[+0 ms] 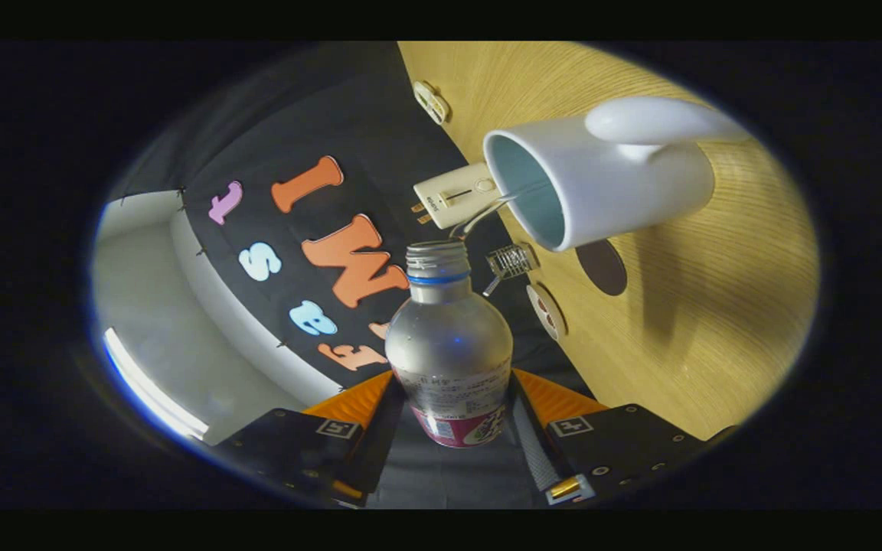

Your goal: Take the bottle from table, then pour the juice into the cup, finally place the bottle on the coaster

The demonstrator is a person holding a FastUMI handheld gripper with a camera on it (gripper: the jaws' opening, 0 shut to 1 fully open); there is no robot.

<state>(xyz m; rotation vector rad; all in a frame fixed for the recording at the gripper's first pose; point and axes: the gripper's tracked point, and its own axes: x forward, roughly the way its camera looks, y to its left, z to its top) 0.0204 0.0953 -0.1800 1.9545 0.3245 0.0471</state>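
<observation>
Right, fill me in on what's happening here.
A handheld claw is shut on a clear bottle, one finger pressed on each side. The bottle is uncapped and its open mouth points toward the white cup on the wooden table. A thin stream shows at the cup's mouth, so pouring looks under way. A dark round coaster lies beside the cup.

The gripper [450, 398] is rolled well over to one side — the whole scene ahead of it sits tilted. Its two fingers [540, 402] stand close together, one on each flank of the bottle [450, 352], both pressing on its lower body — the grip is closed on it. The bottle's neck points straight ahead along the fingers.
</observation>
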